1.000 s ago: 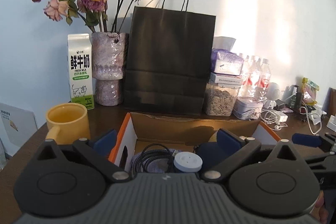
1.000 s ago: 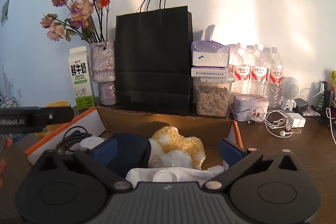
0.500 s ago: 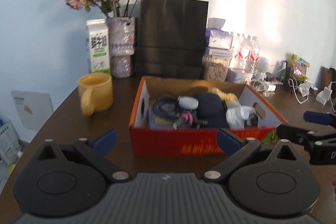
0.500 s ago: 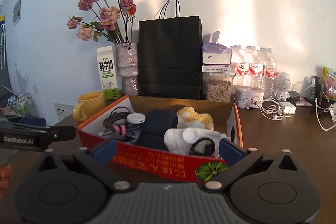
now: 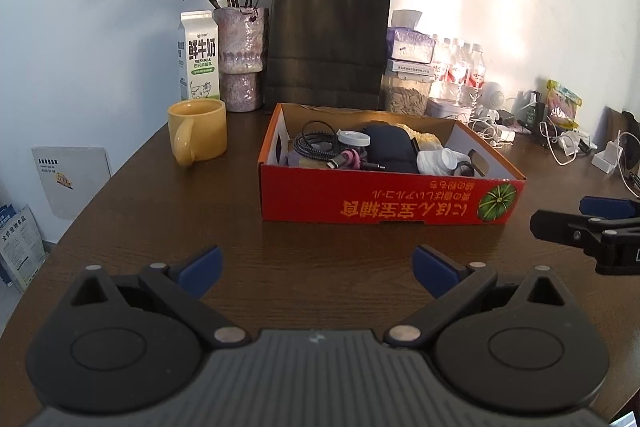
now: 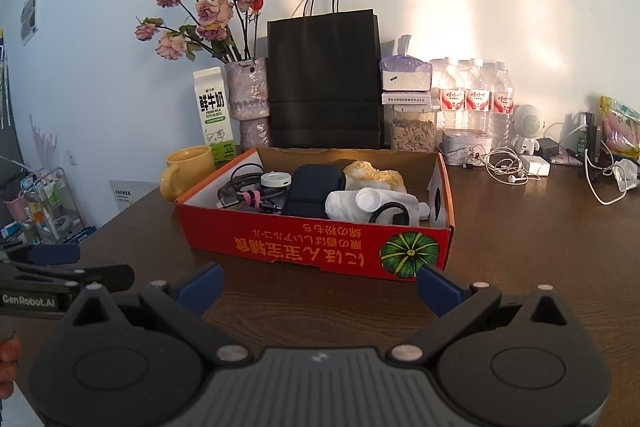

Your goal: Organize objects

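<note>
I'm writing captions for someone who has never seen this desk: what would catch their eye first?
First the red cardboard box at the middle of the brown wooden table, packed with cables, a dark pouch and white bottles. Behind it a tall black paper bag stands against the wall, with dried pink roses in a mottled vase to its left. Both grippers are open in front of the box.

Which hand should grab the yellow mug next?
Probably the left. The yellow mug stands left of the red box, on the left gripper's side. The right gripper would have to cross over.
</note>
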`<action>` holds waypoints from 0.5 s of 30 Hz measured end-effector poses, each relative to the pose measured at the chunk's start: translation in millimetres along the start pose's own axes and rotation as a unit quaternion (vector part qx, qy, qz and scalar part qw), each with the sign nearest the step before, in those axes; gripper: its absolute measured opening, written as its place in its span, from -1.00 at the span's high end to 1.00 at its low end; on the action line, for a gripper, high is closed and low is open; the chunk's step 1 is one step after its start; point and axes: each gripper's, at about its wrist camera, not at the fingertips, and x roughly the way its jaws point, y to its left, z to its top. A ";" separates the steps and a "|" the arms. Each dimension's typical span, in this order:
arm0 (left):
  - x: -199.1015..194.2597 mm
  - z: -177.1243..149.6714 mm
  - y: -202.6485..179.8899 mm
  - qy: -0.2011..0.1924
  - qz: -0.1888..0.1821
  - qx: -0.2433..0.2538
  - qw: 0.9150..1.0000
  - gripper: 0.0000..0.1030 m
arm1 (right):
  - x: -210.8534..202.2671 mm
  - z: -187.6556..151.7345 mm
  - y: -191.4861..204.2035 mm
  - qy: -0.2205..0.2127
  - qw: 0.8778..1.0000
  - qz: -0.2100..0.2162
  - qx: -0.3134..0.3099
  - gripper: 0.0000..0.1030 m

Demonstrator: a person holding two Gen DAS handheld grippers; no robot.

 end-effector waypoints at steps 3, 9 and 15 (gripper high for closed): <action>-3.8 -1.4 -0.2 -0.002 0.002 -0.002 1.000 -1.00 | -4.1 -1.4 1.9 -0.001 1.000 0.000 -0.002 -1.00; -8.5 -0.9 -1.1 -0.005 0.002 -0.001 1.000 -1.00 | -6.9 -1.5 4.0 -0.002 1.000 0.001 -0.003 -1.00; -9.4 -0.8 -3.9 -0.006 0.002 0.003 1.000 -1.00 | -8.1 -1.8 5.2 -0.002 1.000 0.001 -0.003 -1.00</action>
